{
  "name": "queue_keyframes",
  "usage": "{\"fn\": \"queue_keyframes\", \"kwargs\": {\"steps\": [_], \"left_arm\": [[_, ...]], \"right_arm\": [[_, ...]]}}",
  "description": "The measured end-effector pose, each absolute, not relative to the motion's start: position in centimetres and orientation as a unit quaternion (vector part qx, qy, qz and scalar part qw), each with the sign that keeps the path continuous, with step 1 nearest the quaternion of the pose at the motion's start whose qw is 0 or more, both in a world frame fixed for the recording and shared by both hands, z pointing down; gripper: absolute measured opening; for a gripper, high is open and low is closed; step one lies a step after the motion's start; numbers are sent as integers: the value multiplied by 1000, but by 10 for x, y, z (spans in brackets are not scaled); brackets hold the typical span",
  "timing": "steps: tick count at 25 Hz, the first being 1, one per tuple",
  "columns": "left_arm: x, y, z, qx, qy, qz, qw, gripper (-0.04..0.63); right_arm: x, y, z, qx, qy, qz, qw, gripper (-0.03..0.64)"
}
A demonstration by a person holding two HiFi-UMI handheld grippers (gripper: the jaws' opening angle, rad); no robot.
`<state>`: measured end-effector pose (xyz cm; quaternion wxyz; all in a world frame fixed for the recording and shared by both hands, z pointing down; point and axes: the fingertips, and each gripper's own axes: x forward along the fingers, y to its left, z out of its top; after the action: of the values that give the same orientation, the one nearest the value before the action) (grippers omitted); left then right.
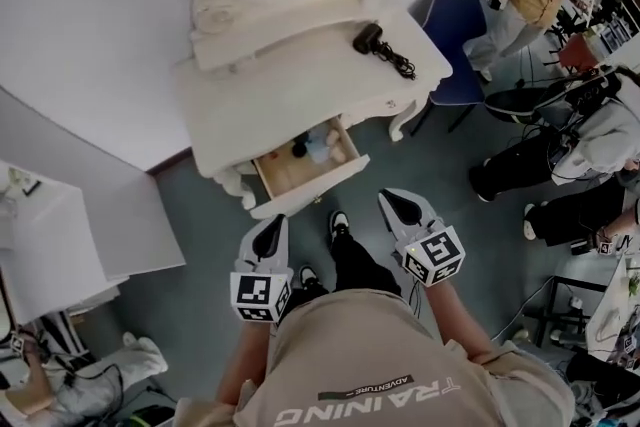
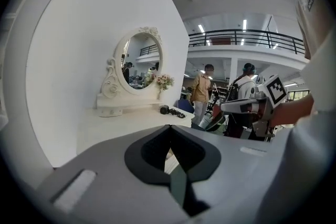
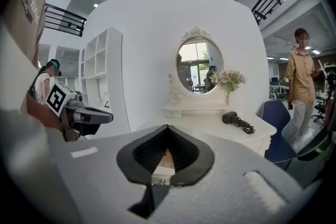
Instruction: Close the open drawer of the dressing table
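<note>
Drawer (image 1: 308, 187) open, ahead of right gripper (image 1: 400, 204)

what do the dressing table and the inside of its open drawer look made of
Dressing table: probably painted wood or board, given the smooth matt white coat and carved trim. Drawer: the inside is bare light tan, likely unpainted wood or plywood; the grain is too small to see.

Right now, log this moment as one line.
stage: pre-contact | drawer: open, untouched | left claw: shut, empty | right claw: shut, empty | both short of drawer
</note>
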<state>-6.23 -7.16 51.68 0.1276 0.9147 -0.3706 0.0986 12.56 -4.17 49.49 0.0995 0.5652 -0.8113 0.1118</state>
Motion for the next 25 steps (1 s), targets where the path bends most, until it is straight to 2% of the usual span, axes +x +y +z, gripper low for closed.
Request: {"fn": "queue_keyframes", "kwargs": {"steps": [11,15,25], "left_arm": [[2,-174,490,894,-420,119,101,17],[16,-203,483,885,-440,99,114,17],[-3,-210,511,834,-516,129,148,17]], "right_arm": [[182,-153,514,510,-847,80,128,3],[199,-181,519,494,-856,84,128,2],[185,-211,580,396,-893,112,183,3]]}}
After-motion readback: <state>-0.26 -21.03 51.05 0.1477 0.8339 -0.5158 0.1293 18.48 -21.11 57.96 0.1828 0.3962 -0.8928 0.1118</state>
